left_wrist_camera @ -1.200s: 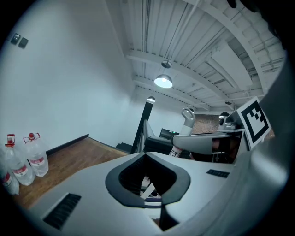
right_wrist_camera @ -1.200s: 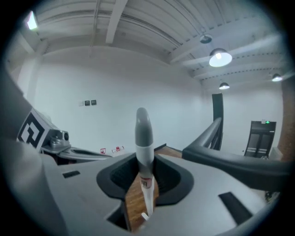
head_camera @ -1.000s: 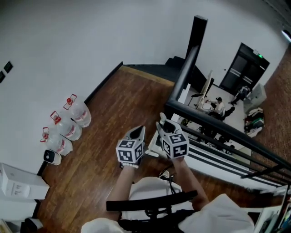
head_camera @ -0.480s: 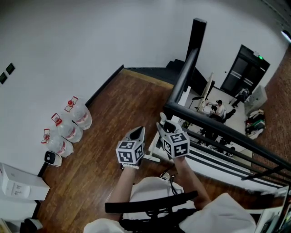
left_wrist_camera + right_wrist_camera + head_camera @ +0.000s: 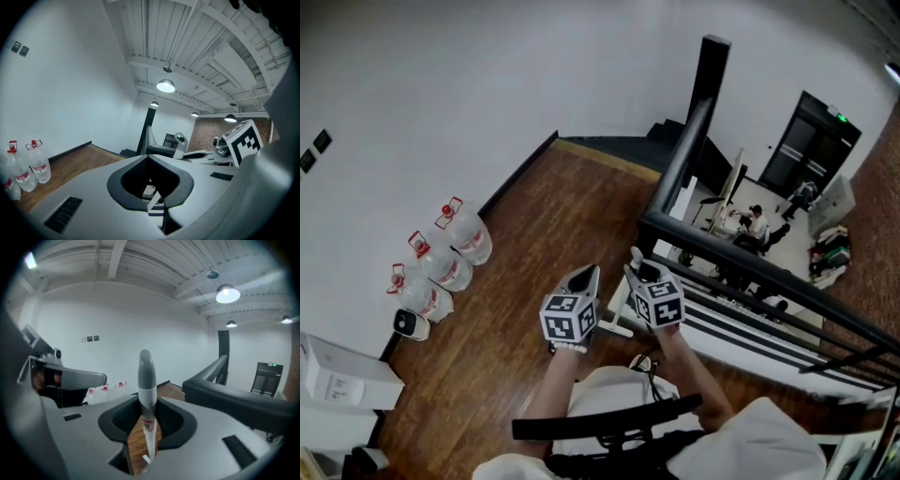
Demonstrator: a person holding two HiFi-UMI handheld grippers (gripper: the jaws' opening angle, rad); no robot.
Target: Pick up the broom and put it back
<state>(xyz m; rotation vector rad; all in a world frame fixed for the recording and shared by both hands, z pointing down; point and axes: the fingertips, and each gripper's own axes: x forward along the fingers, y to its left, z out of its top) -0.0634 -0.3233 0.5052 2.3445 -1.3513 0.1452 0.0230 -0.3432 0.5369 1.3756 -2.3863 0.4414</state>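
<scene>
Broom (image 5: 146,380) first: the left hand-held gripper (image 5: 586,275), jaws together and empty, rides just beside the right hand-held gripper (image 5: 643,269), which is clamped on it, upright. Both have barely sunk, so the put-back probably remains ahead.

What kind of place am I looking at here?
Probably an upstairs landing in an office building: a wood floor, a black railing overlooking desks with people below, and big water bottles along the white wall.
</scene>
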